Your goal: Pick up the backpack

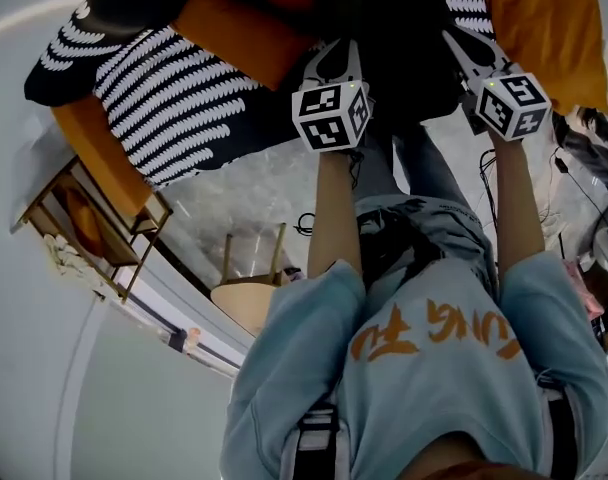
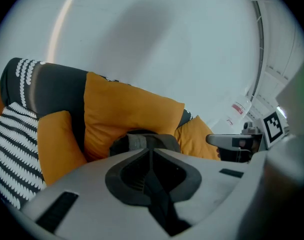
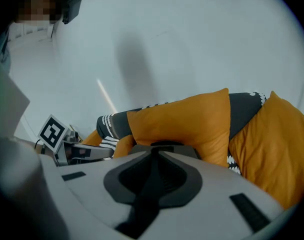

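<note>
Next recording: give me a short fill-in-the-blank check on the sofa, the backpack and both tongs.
1. The big cushion behind the backpack is ___ in colour.
2. The left tongs and the right tongs are both ___, with nothing gripped.
3. The striped fabric on the sofa is black and ___.

Missing words: orange; shut; white

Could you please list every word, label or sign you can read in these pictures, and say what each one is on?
"KUNG FU", probably: orange letters on the shirt, upside down in the head view.
Wall label: red and white, too small to read.
Left cube and right cube: black-and-white square markers only, no words.
</note>
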The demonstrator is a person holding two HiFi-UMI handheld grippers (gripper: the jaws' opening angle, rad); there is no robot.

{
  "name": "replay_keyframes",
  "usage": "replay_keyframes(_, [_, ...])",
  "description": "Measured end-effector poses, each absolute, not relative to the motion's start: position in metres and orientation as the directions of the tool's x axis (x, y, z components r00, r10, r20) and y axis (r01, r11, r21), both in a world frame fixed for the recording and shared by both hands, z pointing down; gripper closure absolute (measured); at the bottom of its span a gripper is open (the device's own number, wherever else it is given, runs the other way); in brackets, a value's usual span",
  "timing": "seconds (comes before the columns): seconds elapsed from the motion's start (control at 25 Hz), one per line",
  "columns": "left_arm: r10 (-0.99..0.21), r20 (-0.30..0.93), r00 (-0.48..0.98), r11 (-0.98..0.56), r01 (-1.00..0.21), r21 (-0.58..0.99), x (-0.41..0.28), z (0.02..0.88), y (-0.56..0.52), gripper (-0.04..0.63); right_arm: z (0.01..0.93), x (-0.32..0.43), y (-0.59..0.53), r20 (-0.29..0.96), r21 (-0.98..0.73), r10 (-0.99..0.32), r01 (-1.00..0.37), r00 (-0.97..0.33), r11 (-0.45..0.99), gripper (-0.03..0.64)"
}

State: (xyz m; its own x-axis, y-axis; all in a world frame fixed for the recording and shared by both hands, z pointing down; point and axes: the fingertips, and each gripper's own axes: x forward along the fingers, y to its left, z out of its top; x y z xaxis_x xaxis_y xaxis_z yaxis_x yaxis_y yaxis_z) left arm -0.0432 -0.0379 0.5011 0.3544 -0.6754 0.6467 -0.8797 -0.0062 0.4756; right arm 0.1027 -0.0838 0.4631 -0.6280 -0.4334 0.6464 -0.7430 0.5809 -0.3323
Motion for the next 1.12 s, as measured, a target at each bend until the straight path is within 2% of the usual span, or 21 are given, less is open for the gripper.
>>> replay_keyframes(0.12, [-0.689, 0.626, 0.364, -0.010, -0.869, 0.495, -0.052, 0.509, -0.053, 0.580, 0.478, 0.095, -0.098, 0.670, -0.325, -0.405, -0.736, -0.622, 0.594, 0.569])
replay_keyframes(0.16, [-0.688, 0.627, 0.366, -0.007, -0.867, 0.499, -0.052, 0.513, -0.055, 0.580, 0.484, 0.097, -0.101, 0.684, -0.326, -0.389, -0.736, -0.617, 0.594, 0.545])
replay_keyframes(0.24, [-0.678, 0.633, 0.374, -0.006, -0.863, 0.504, -0.051, 0.523, -0.061, 0.574, 0.497, 0.099, -0.107, 0.715, -0.333, -0.350, -0.734, -0.605, 0.591, 0.439])
replay_keyframes(0.28, [-0.675, 0.634, 0.376, -0.006, -0.863, 0.506, -0.054, 0.527, -0.065, 0.549, 0.503, 0.097, -0.112, 0.726, -0.336, -0.332, -0.731, -0.603, 0.594, 0.420])
replay_keyframes(0.32, [-0.674, 0.637, 0.375, -0.003, -0.863, 0.505, -0.058, 0.530, -0.070, 0.460, 0.509, 0.095, -0.117, 0.734, -0.336, -0.318, -0.728, -0.600, 0.598, 0.414])
replay_keyframes(0.36, [-0.673, 0.640, 0.371, 0.003, -0.864, 0.504, -0.061, 0.534, -0.074, 0.420, 0.515, 0.094, -0.121, 0.742, -0.332, -0.309, -0.727, -0.595, 0.601, 0.413])
replay_keyframes(0.64, [-0.635, 0.653, 0.413, 0.005, -0.843, 0.538, -0.066, 0.570, -0.090, 0.337, 0.564, 0.095, -0.150, 0.804, -0.282, -0.275, -0.745, -0.528, 0.604, 0.374])
replay_keyframes(0.84, [-0.603, 0.647, 0.466, 0.026, -0.800, 0.600, -0.064, 0.588, -0.112, 0.325, 0.595, 0.094, -0.183, 0.837, -0.270, -0.242, -0.755, -0.491, 0.598, 0.334])
replay_keyframes(1.12, [-0.571, 0.639, 0.516, 0.021, -0.768, 0.640, -0.046, 0.596, -0.125, 0.325, 0.613, 0.089, -0.194, 0.855, -0.305, -0.180, -0.752, -0.486, 0.584, 0.324])
